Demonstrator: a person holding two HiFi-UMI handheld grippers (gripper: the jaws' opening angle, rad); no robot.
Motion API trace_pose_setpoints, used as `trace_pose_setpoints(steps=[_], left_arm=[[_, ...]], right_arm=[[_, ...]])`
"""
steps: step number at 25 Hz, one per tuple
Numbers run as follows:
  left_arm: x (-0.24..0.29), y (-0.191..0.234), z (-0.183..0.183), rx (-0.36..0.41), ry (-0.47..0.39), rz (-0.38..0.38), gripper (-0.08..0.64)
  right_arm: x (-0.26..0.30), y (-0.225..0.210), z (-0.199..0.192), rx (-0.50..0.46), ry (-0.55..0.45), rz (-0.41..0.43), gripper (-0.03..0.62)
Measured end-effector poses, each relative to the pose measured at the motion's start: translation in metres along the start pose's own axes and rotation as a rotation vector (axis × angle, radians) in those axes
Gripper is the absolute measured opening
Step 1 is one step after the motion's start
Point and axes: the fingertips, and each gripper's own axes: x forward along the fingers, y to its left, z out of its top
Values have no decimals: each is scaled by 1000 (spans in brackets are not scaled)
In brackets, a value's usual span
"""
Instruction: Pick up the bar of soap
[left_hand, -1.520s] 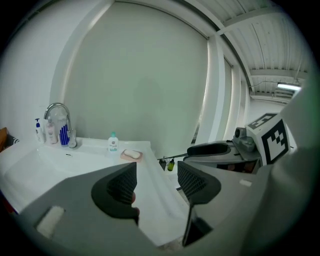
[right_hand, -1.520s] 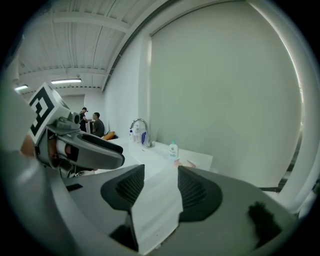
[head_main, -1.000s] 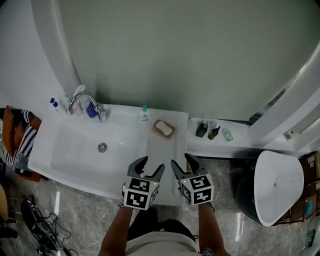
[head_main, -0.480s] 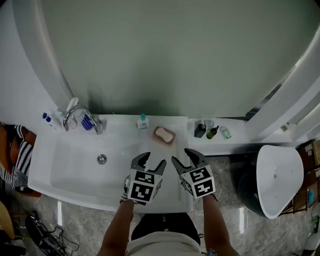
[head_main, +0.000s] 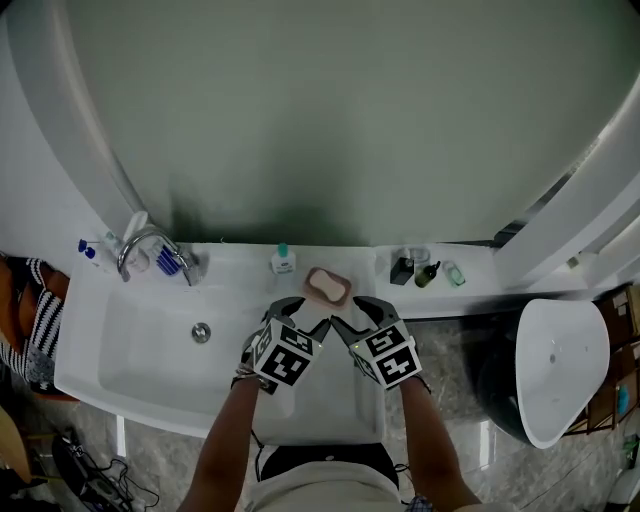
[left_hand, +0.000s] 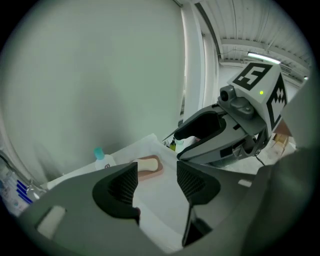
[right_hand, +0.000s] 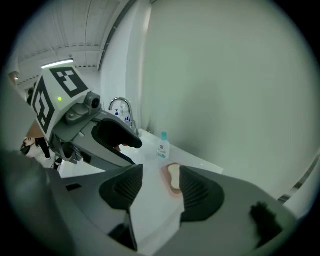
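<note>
A pale cream bar of soap (head_main: 326, 286) lies in a pinkish-brown soap dish (head_main: 340, 296) at the back of the white sink counter (head_main: 335, 385). The same soap (left_hand: 148, 164) shows just beyond the left jaws, and soap (right_hand: 174, 177) shows beside the right jaws. My left gripper (head_main: 296, 314) hovers open just in front of the dish, empty. The right gripper (head_main: 352, 315) stands open beside it, also empty. Both are a short way short of the soap, apart from it.
A small bottle with a teal cap (head_main: 283, 261) stands left of the dish. The chrome tap (head_main: 140, 247) and basin drain (head_main: 201, 332) lie to the left. Small bottles (head_main: 427, 271) sit on the ledge to the right. A white toilet (head_main: 555, 365) is at far right.
Both grippers have moved forward over the counter toward the soap dish, from the front edge to just short of it. Both stayed open.
</note>
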Motion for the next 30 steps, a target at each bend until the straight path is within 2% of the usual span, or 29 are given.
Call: trace_pose_setpoints(steps=[3, 10, 15, 19, 21, 26, 30], left_arm=[[16, 10, -1, -25, 28, -26, 249], [49, 33, -14, -104, 86, 3, 249], [69, 46, -28, -103, 146, 18, 249], [78, 57, -33, -183, 140, 4, 249], [83, 61, -34, -153, 143, 11, 249], [102, 61, -34, 5, 193, -34, 250], [116, 63, -27, 62, 191, -54, 247]], right_arm=[[17, -10, -2, 10, 17, 19, 221], [56, -28, -14, -34, 96, 88, 221], [79, -35, -25, -47, 145, 128, 221], [96, -41, -35, -30, 169, 152, 221], [103, -42, -38, -35, 180, 165, 221], [116, -45, -51, -65, 217, 177, 221], [119, -47, -57, -54, 222, 172, 221]])
